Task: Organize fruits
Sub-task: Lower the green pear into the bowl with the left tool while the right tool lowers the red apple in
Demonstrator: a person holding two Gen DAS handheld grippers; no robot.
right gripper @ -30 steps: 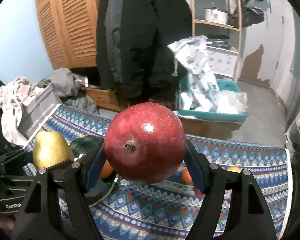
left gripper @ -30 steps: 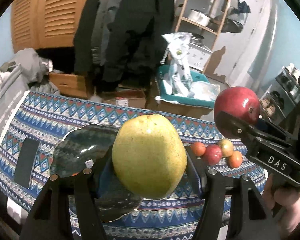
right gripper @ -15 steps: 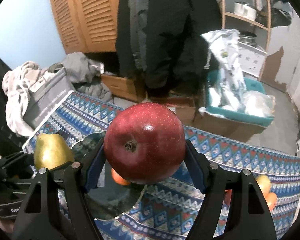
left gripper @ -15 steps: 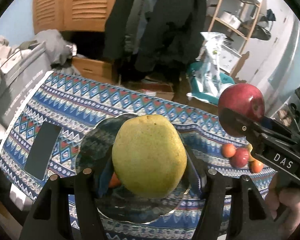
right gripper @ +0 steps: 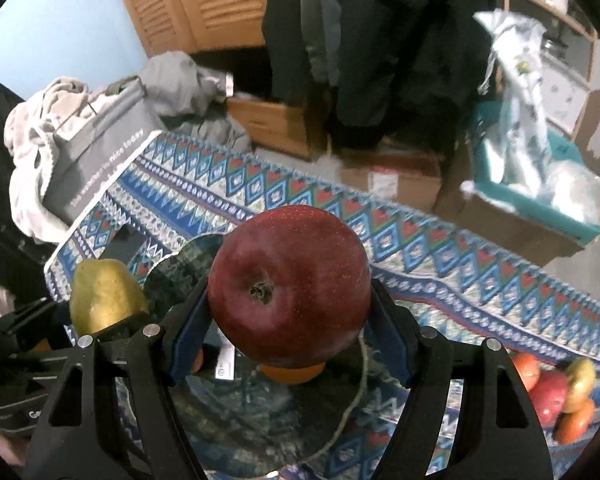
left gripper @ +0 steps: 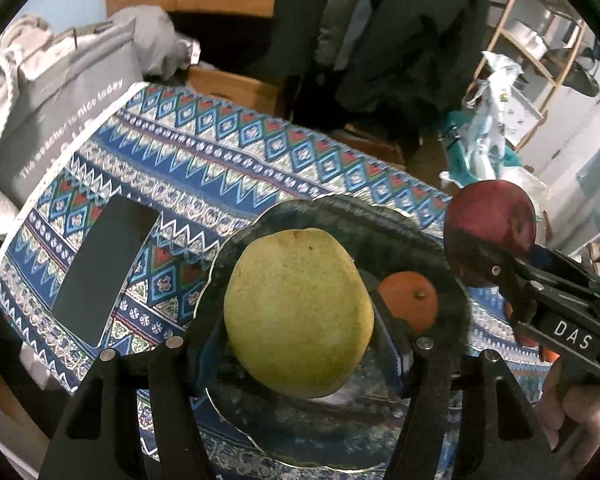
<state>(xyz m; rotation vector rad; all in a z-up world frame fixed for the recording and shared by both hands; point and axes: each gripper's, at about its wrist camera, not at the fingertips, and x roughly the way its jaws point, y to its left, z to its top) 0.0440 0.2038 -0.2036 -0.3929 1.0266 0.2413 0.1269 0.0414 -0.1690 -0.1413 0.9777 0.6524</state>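
Pear (left gripper: 298,312) sits clamped between the left gripper (left gripper: 300,344) pads, over the dark plate (left gripper: 380,432); right gripper (right gripper: 288,344) grips a red apple (right gripper: 290,286) above the plate's right edge.

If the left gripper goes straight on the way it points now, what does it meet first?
Most likely the dark plate: the left gripper, shut on the pear, points down at it. The orange lies just right of that line. Depth is unclear.

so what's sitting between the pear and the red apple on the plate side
In the left wrist view, an orange lies on the dark plate, between the pear in the left gripper and the red apple.
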